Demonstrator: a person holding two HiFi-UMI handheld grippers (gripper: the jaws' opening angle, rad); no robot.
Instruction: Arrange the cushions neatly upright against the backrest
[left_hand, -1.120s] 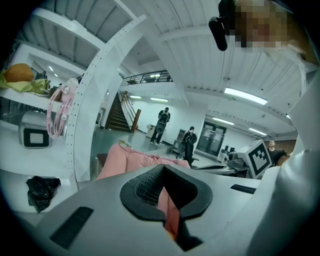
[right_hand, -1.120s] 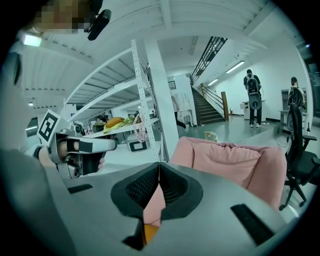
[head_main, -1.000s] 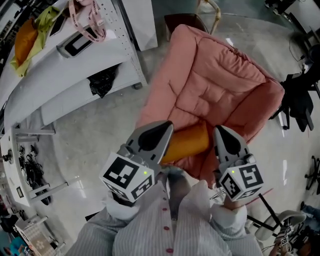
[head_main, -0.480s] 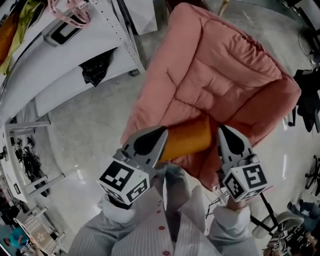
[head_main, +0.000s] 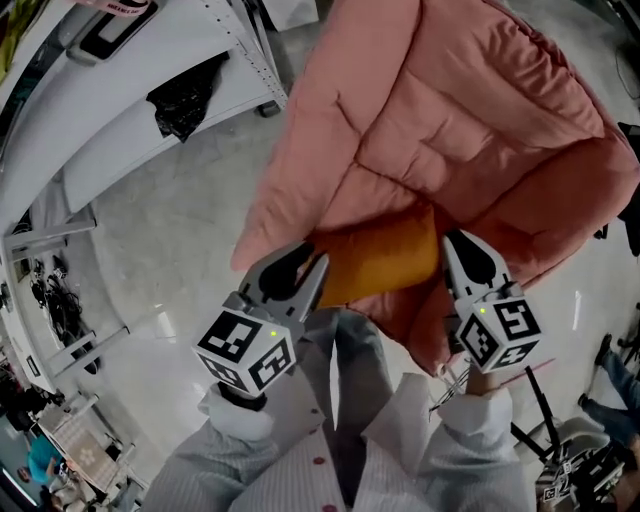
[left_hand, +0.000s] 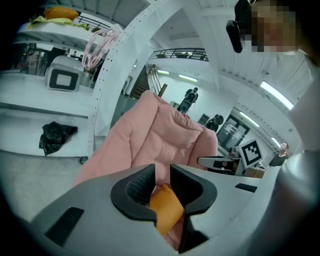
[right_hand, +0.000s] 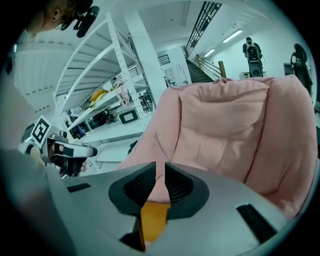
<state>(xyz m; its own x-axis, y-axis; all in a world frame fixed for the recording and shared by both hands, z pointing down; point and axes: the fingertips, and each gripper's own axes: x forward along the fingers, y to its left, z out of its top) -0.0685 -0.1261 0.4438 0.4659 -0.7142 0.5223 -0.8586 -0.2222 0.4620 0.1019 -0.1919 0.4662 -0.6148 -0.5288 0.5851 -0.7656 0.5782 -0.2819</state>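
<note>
One firm grip: orange cushion (head_main: 385, 262) is pinched in right gripper (head_main: 452, 240) fingers; left gripper (head_main: 316, 264) fingers just opened narrowly around it. Lopsided drop onto pink chair (head_main: 480, 120) is risked.

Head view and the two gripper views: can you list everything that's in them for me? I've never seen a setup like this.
armchair: one, pink, padded, middle of the head view.
cushion: one, orange, at the armchair's front edge, between the two grippers.
shelf rack: one, white, upper left.
bag: one, black, on a lower shelf.
floor: grey, shiny, under everything.
left gripper: one, grey, jaws just been opening, cushion corner between them.
right gripper: one, grey, shut on the cushion.
sleeves: two, striped pale grey, bottom edge.
</note>
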